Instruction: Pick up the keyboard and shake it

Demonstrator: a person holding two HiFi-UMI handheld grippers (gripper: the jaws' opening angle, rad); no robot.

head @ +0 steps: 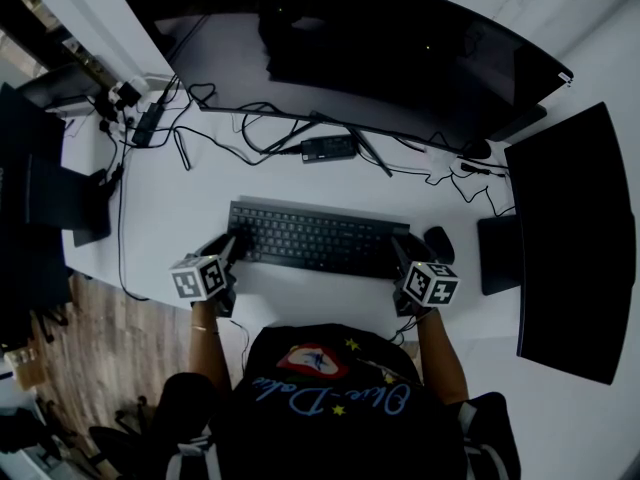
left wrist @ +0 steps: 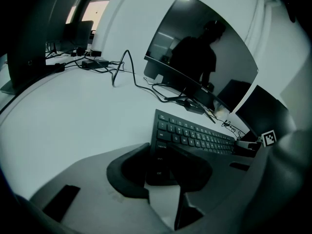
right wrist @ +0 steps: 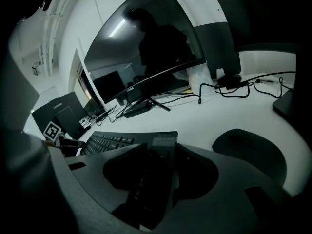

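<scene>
Dark shirt (head: 330, 418) frame bottom. Keyboard (head: 315, 238) flat on desk (head: 180, 208), centre. Left gripper (head: 232, 246) pinching its left end; right gripper (head: 400, 253) spread round right end. Risk: lift before right clamps, keyboard swings, hits mouse (head: 438, 243).

L gripper (head: 231, 245): angled down, jaws clamped | R gripper (head: 401, 254): angled down, grip unclear

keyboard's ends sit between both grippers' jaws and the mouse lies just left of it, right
Wrong side: the head view shows the mouse just right of the keyboard. Its ends do sit between the jaws of the left gripper and the right gripper.
</scene>
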